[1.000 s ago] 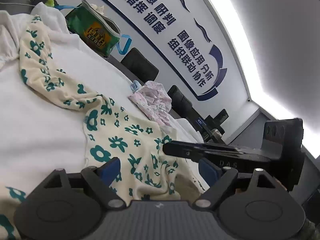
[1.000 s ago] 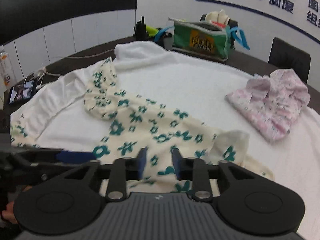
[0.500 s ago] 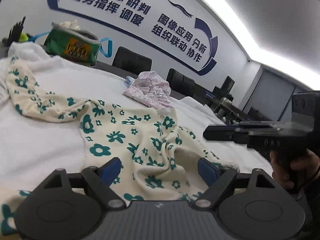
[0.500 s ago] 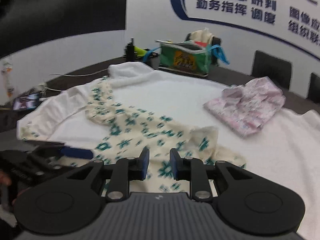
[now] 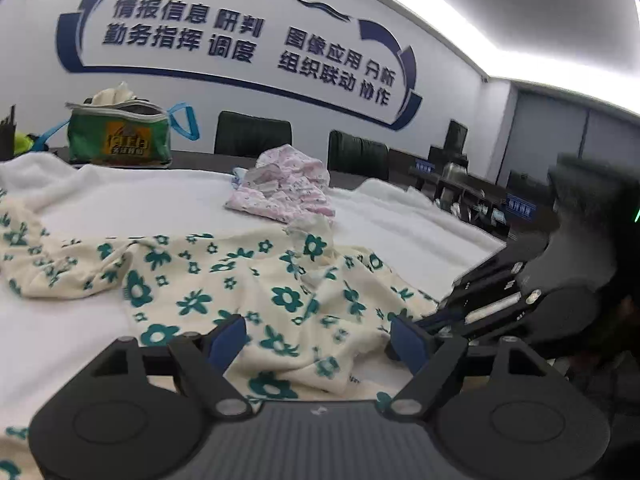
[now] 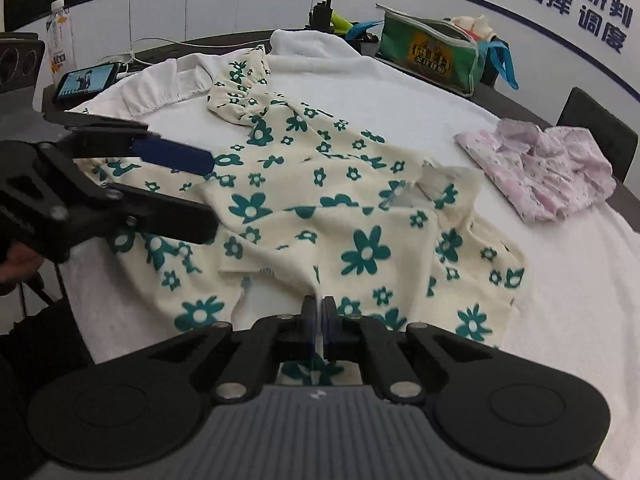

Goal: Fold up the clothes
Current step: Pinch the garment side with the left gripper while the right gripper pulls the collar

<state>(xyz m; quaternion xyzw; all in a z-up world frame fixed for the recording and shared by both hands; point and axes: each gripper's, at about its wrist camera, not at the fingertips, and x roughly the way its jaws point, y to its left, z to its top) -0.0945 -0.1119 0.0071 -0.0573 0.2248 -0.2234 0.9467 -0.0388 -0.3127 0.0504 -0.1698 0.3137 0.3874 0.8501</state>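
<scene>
Near the bench's (image 6: pixel 580 312) left edge, the left tool (image 6: pixel 208 196) hovers with its blue-padded fingers spread wide above the cream, green-flowered fabric garment (image 6: pixel 320 216). The garment lies rumpled across the middle of the white-covered bench. At its near hem the right tool (image 6: pixel 319 312) is pinched tight on a fold of that cloth, and a crumpled pink patterned garment (image 6: pixel 548 168) sits toward the right edge.

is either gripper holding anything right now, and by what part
The right gripper is shut on the floral garment, pinching a raised fold at its near edge. The left gripper is open, holding nothing.
</scene>
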